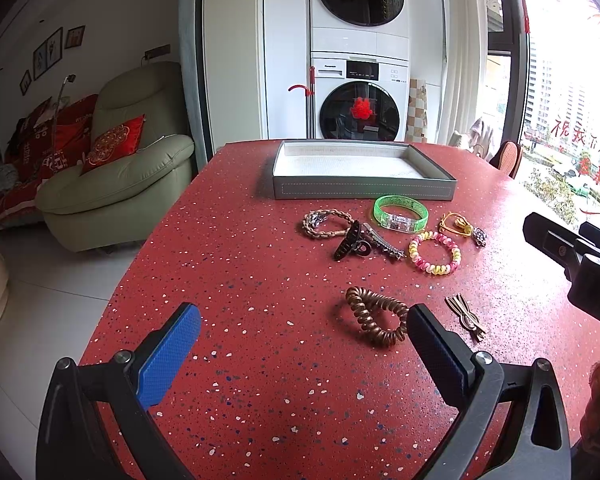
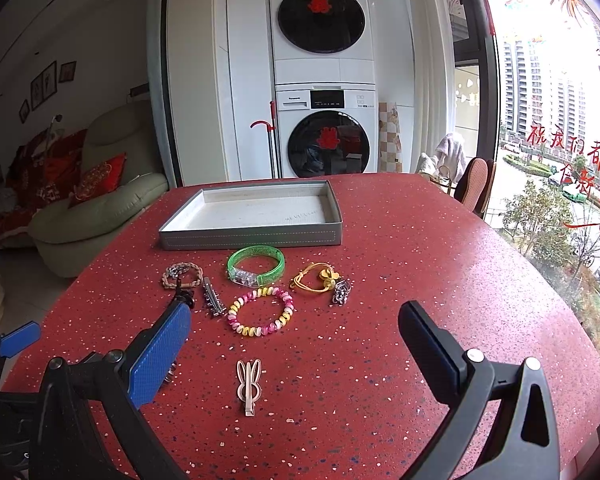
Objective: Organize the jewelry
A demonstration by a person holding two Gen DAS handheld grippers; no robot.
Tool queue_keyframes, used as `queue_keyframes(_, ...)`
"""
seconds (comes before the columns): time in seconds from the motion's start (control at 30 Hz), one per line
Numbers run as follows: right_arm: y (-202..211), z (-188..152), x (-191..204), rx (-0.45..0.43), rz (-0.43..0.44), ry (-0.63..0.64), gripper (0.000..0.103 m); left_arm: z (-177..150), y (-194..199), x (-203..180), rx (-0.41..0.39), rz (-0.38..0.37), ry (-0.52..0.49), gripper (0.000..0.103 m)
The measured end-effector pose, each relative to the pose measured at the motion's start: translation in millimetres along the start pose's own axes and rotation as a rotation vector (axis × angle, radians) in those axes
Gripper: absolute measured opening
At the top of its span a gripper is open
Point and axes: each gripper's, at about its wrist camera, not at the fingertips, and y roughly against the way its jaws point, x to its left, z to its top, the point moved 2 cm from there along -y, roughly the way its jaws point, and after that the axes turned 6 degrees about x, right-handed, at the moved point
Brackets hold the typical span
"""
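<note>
Jewelry lies loose on the red speckled table in front of an empty grey tray (image 1: 362, 191) (image 2: 252, 237). Nearest the tray are a green bracelet (image 1: 398, 222) (image 2: 244, 278), a braided bracelet (image 1: 320, 218) (image 2: 176, 270) and a yellow cord bracelet (image 1: 456, 224) (image 2: 314, 278). Closer in sit a brown claw clip (image 1: 350, 242), a silver clip (image 1: 384, 242) (image 2: 212, 300) and a pink-yellow spiral tie (image 1: 434, 271) (image 2: 256, 332). My left gripper (image 1: 300, 320) is open, just short of a brown spiral tie (image 1: 380, 338). My right gripper (image 2: 296, 320) is open above a beige bunny clip (image 2: 250, 384) (image 1: 466, 316).
A small metallic charm (image 1: 479, 236) (image 2: 341, 291) lies beside the yellow cord bracelet. The table's left edge drops to a tiled floor with a green armchair (image 1: 120, 168). Stacked washing machines (image 1: 360, 92) stand behind the table. A chair back (image 2: 476, 184) stands by the window.
</note>
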Motion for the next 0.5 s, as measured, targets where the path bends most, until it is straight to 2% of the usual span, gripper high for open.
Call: queue_keyframes(0.5,0.7,0.8,1.5,0.001,0.004,-0.001,0.103,-0.2,-0.9,0.2,0.001,0.001,0.004,0.103)
